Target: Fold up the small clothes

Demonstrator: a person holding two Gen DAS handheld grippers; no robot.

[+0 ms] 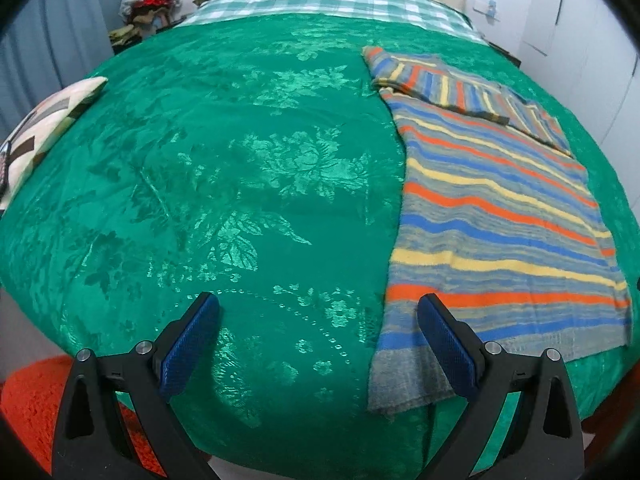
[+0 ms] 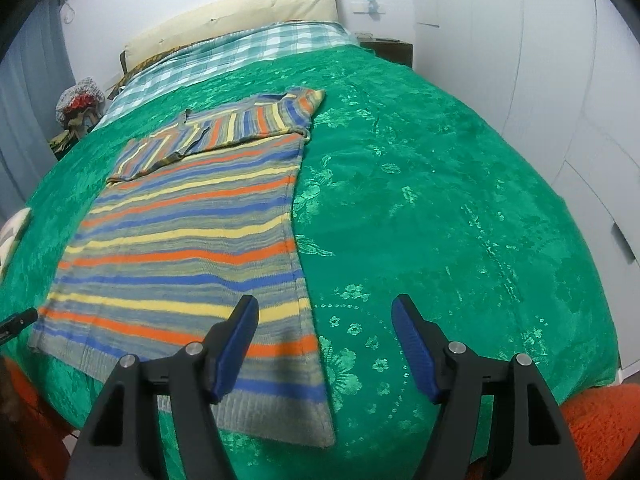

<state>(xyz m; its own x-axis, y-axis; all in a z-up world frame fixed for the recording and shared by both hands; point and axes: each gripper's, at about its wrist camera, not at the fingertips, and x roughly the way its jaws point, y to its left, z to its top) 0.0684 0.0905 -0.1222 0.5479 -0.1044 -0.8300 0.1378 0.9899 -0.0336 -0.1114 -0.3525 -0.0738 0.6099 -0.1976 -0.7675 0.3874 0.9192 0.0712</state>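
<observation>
Two claws hung wide and held nothing. The left gripper (image 1: 318, 308) and right gripper (image 2: 324, 312) sat over the near corners of the striped sweater (image 2: 192, 240), which lay flat on the green bedspread (image 2: 440, 200), likely ready to fold its bottom up.

Bed under a green floral bedspread (image 1: 248, 168), cream headboard (image 2: 240, 16), white wardrobe doors (image 2: 540, 80), orange rug (image 1: 32, 408).

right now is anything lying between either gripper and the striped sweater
Nothing visible. The striped sweater lies flat on the green bedspread, sleeves folded across its top. The right gripper and left gripper hang open over its near hem corners, with only bare bedspread around them.
</observation>
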